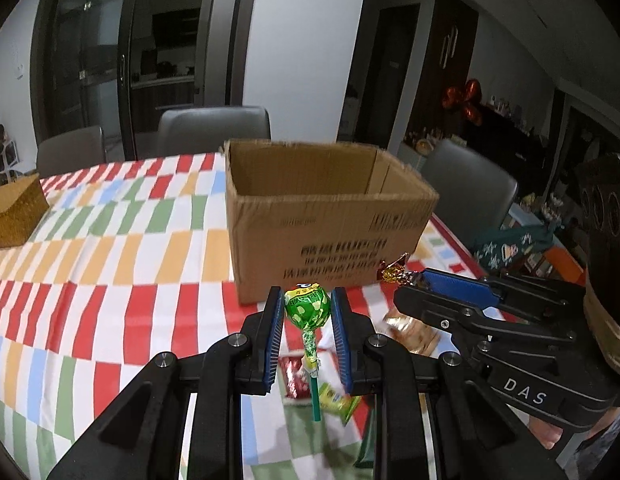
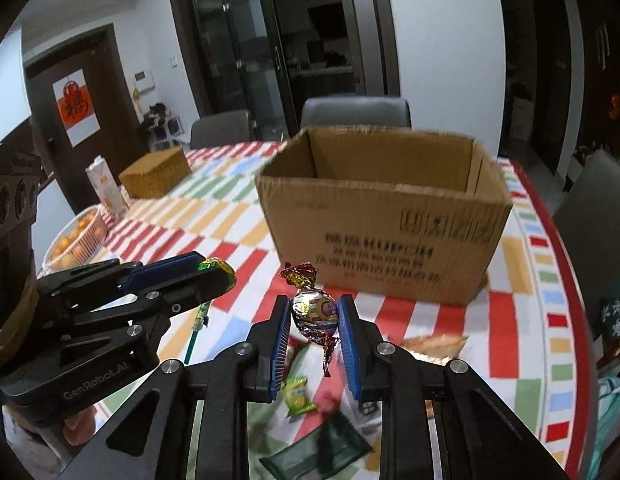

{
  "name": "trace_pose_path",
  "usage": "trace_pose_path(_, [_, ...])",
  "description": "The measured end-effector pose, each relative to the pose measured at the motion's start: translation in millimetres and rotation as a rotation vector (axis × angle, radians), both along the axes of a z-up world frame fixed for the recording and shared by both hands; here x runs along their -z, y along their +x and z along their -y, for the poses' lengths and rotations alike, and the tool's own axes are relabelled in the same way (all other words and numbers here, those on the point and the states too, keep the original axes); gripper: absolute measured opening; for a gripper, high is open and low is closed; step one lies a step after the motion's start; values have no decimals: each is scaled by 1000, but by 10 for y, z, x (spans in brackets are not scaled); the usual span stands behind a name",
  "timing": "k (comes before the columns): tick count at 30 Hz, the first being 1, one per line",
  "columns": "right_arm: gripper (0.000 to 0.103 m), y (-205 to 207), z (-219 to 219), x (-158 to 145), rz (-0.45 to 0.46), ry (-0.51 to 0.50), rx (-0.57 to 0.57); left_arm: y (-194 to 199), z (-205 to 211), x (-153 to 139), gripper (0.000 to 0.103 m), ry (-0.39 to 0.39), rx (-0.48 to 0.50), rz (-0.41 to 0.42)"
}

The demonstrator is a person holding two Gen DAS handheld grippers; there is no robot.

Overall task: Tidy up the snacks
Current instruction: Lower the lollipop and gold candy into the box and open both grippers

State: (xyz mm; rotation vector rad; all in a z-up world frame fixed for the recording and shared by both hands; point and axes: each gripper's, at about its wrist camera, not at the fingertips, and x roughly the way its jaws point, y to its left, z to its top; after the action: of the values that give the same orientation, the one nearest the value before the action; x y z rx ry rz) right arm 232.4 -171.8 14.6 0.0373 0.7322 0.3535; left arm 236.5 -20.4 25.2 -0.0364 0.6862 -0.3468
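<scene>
While the left hand-held gripper (image 1: 306, 312) clamps a green lollipop (image 1: 307, 305) and the right hand-held gripper (image 2: 315, 320) a foil candy (image 2: 314, 312), both short of the cardboard box (image 2: 384, 216), several snacks (image 2: 298, 396) remain at the tabletop's (image 1: 110, 240) near edge.

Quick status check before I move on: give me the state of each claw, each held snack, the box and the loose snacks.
left claw: shut on green lollipop
green lollipop: held, stick pointing down
right claw: shut on foil candy
foil candy: held above the table, upright
cardboard box: open-topped, upright on tablecloth; contents not visible
yellow-green sachet: loose on tablecloth
dark green packet: lying flat on tablecloth
</scene>
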Motion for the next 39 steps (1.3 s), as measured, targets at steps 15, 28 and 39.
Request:
trace_pose_path(15, [25, 142, 261, -561, 148, -19, 65, 200, 175, -469, 24, -19, -9, 89])
trace_pose_path(28, [25, 458, 384, -808, 192, -23, 101, 629, 285, -710, 24, 2, -21, 110])
trace_pose_path(39, [25, 916, 462, -785, 150, -24, 130, 1157, 384, -795, 24, 10, -4, 74])
